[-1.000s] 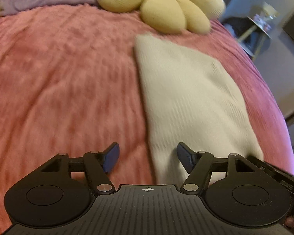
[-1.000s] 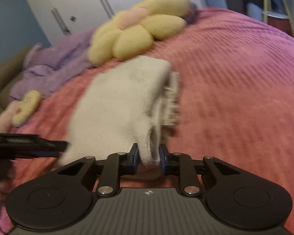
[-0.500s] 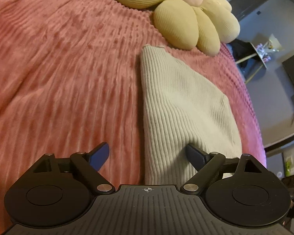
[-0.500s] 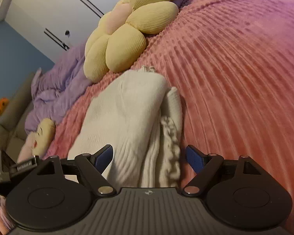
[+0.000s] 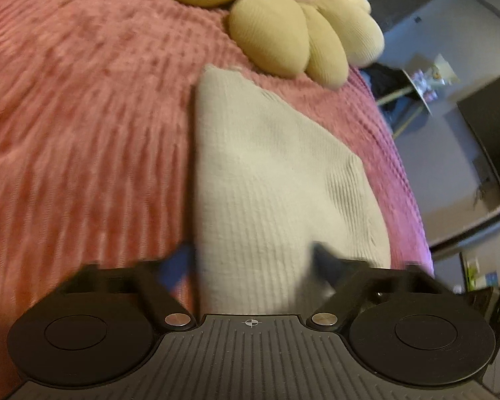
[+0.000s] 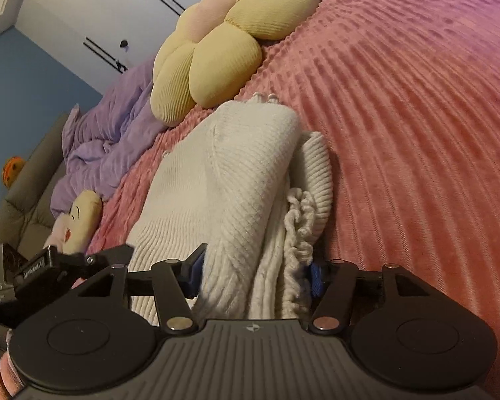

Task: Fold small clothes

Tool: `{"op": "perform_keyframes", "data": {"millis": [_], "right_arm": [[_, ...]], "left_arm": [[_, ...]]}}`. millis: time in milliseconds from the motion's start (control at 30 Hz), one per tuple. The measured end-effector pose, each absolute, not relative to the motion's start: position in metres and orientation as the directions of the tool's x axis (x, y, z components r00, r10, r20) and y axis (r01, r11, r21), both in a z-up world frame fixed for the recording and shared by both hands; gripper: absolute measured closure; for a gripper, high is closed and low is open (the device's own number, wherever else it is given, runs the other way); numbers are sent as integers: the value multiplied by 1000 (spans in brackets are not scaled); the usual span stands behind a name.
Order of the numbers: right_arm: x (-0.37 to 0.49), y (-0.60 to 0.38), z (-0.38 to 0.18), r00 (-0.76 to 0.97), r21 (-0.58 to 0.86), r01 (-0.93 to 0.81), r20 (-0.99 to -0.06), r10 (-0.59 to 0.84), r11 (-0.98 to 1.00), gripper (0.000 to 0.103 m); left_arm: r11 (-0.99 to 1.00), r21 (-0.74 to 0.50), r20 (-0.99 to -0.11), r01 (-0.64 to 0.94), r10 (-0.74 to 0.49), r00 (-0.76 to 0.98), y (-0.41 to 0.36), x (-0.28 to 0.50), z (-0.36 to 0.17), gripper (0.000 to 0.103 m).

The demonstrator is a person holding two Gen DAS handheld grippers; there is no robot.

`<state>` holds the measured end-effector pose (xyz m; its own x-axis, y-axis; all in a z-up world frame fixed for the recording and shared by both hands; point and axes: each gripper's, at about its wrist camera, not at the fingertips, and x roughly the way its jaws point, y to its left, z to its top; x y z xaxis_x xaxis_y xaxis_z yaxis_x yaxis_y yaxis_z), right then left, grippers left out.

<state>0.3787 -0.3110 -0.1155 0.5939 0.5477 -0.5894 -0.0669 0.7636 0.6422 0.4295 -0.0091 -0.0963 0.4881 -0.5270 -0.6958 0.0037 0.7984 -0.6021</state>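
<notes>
A cream ribbed knit garment (image 5: 270, 173) lies folded on the pink bedspread (image 5: 83, 116). My left gripper (image 5: 250, 261) is low over its near left edge, blurred, jaws closing; one finger is just off the cloth's edge and the other rests on top of it, with no grip showing. In the right wrist view the same garment (image 6: 236, 166) shows stacked layers and a frilly trim. My right gripper (image 6: 255, 271) is at its near right edge, jaws closing, and the thick fold fills the gap with both pads against it. The left gripper's body (image 6: 26, 273) shows at that view's left edge.
A yellow flower-shaped cushion (image 5: 283, 26) lies just beyond the garment. A purple blanket (image 6: 106, 140) and a small plush toy (image 6: 80, 213) sit to the left. The bed's right edge drops to a floor with a side table (image 5: 420, 90).
The right gripper let go of the garment's edge, opened wide, and now closes around the thicker fold. The left gripper moved lower onto the near left edge and its jaws narrowed.
</notes>
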Motion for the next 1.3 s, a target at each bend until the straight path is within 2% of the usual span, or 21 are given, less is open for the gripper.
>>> {"op": "perform_keyframes", "data": {"millis": [33,67,100,167,333,433,500,533,600,767,833,900,933,1000,1033,1167,1300], "right_arm": [[380,-310,-115,593,635,-65,-595,542,770,49],[380,-307,-114,597,618,-61,-607,525,784,54],[380,-305,-112,598,610,-61,-612,518,790,56],[376,-299,-105,603,585,-68,-621,501,808,61],[367,-267,-80,578,576,-152,-607,545,803,62],[357,-234,-74,548,561,-225,-603,580,797,62],[351,-213,-76,526,560,-229,-617,585,796,56],[346,-205,-76,530,526,-222,-641,555,821,51],[325,-189,-68,586,390,-238,-673,452,889,47],[266,-172,-52,653,237,-248,-676,343,939,46],[258,-169,-54,638,163,-228,-720,274,960,46],[259,-166,-60,621,92,-212,-756,207,973,45],[261,-166,-67,607,65,-214,-773,185,975,41],[267,-169,-73,574,88,-190,-798,184,978,39],[269,-172,-68,567,105,-176,-802,188,979,40],[259,-169,-33,677,72,-199,-711,190,977,40],[269,-149,-18,760,24,-242,-617,205,970,47]], "left_arm": [[814,-581,-708,14,-514,484,-11,430,-95,39],[823,-567,-715,29,-509,480,-13,431,-93,46],[825,-564,-718,32,-509,475,-13,431,-90,53],[821,-570,-709,28,-510,487,-10,429,-78,59],[874,-476,-695,96,-440,569,9,398,-34,59],[909,-415,-716,42,-354,602,38,374,-28,55],[933,-359,-768,-29,-278,577,55,356,-35,49],[940,-336,-787,-56,-247,565,63,346,-39,51],[935,-349,-770,-61,-249,587,77,321,-38,46],[957,-282,-800,-63,-199,566,74,289,-46,43],[960,-265,-821,-86,-178,542,71,289,-54,43],[974,-209,-840,-82,-136,526,63,291,-63,34],[983,-162,-856,-86,-96,509,60,291,-66,32],[981,-169,-850,-92,-98,518,63,287,-58,39],[978,-189,-833,-88,-113,542,66,282,-48,39],[980,-181,-774,-87,-87,627,70,287,-17,35],[993,-99,-796,-58,-44,604,49,317,-23,30]]}}
